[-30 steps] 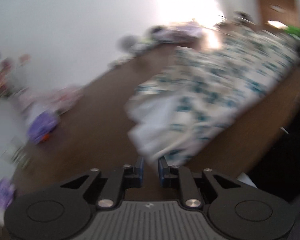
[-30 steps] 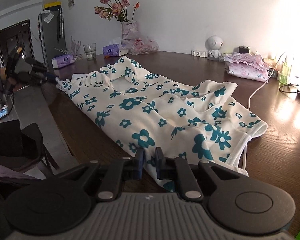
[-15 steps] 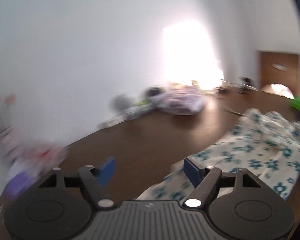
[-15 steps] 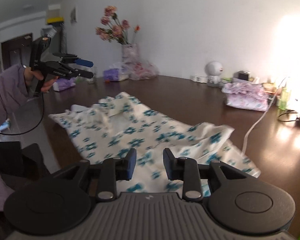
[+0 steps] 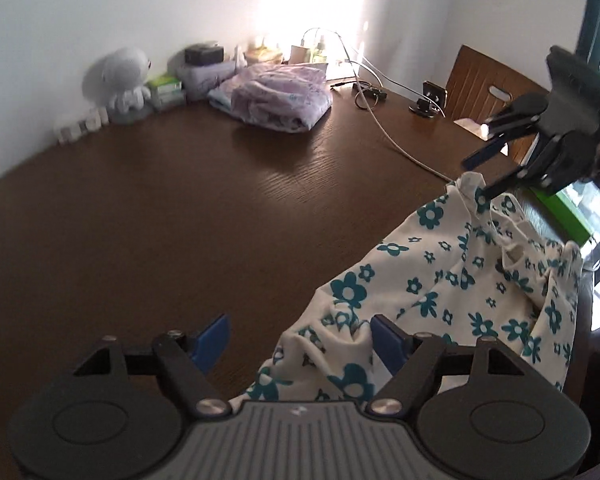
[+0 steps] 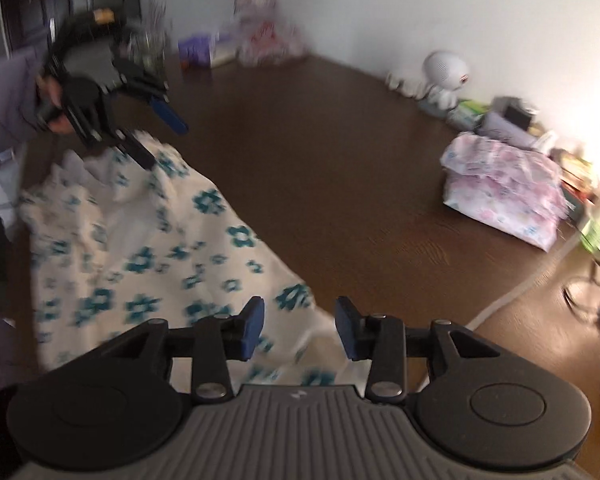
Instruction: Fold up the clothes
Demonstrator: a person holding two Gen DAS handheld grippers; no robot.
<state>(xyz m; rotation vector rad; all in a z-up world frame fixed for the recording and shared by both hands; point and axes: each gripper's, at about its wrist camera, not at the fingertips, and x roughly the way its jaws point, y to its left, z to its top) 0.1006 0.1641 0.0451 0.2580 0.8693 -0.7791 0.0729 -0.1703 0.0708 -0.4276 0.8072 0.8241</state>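
Both tongs (image 5: 300,338) (image 6: 300,328) hover spread over the floral garment (image 5: 452,280).

Cream garment (image 5: 452,292) with teal flowers, brown table (image 5: 180,208).

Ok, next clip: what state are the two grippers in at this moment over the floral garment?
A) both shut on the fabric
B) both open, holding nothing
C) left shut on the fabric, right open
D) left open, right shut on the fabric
B: the left gripper and the right gripper both show their blue pads spread apart, with the floral garment lying loose on the table beneath them.
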